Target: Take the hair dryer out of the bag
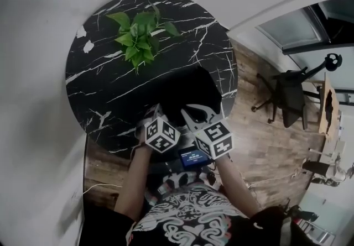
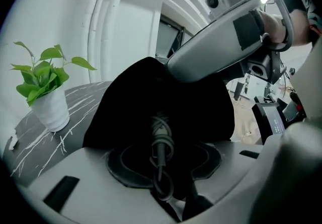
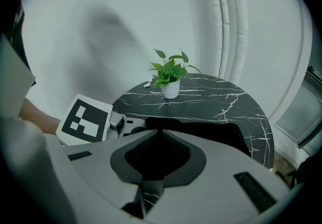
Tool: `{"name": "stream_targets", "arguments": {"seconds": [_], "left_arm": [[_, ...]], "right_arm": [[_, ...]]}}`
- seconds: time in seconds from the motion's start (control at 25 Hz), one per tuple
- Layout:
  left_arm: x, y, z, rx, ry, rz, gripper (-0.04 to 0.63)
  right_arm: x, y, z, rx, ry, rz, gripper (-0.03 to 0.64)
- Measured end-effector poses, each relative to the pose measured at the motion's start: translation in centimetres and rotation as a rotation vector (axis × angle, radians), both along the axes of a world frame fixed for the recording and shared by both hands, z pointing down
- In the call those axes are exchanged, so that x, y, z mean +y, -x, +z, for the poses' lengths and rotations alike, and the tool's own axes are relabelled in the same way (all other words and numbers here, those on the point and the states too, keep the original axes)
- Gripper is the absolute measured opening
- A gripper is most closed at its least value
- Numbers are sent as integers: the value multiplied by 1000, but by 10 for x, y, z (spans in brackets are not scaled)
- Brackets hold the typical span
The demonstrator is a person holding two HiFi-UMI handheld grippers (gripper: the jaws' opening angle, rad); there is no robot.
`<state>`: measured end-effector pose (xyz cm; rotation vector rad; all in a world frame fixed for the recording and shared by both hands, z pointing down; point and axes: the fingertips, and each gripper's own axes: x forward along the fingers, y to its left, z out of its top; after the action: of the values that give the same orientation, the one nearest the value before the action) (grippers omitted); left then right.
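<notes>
A black bag (image 1: 188,93) lies near the front edge of the round black marble table (image 1: 99,84). My right gripper (image 1: 194,112) is shut on a pinch of the bag's fabric (image 3: 221,135) and holds it up in a peak (image 2: 151,67). In the left gripper view this gripper (image 2: 211,52) reaches in from the upper right. My left gripper (image 1: 155,113) is at the bag's near edge. Its jaws (image 2: 163,150) stand slightly apart, open, with a dark looped cord (image 2: 160,132) hanging from the bag between them. No hair dryer is visible; the bag hides its contents.
A green plant in a white pot (image 1: 141,35) stands at the table's far side. White curved walls close in behind and to the left. A black office chair (image 1: 287,93) stands on the wooden floor to the right. A small device with a blue screen (image 1: 193,157) sits at my chest.
</notes>
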<state>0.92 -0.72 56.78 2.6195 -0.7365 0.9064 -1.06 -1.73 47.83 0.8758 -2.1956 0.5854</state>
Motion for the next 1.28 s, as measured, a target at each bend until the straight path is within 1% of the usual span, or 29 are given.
{"name": "stream_targets", "arguments": {"seconds": [0.36,0.6,0.76,0.84,1.08,1.2,1.28], "left_arm": [[-7,-11,11,-13,-11,23,181],[-12,-17,18,-39,-22,52,184],[-13,-18,20,-45,-14,55,187],[-13,-19,20,-47,-12,52,189],[-13,-20,27,-72,8,20,212],[-13,-23,32,-90,34,9,215],[-15,-23,35,-100,51,3,215]], "right_arm": [[3,-6,-2,16,0,18,32],[9,-14,3,30,27,30,34],[11,-25,6,66,10,33,34],[10,-33,7,70,0,36,35],[4,-46,5,20,5,8,38],[-5,-59,2,6,-13,3,65],[-18,-73,4,22,-46,6,80]]}}
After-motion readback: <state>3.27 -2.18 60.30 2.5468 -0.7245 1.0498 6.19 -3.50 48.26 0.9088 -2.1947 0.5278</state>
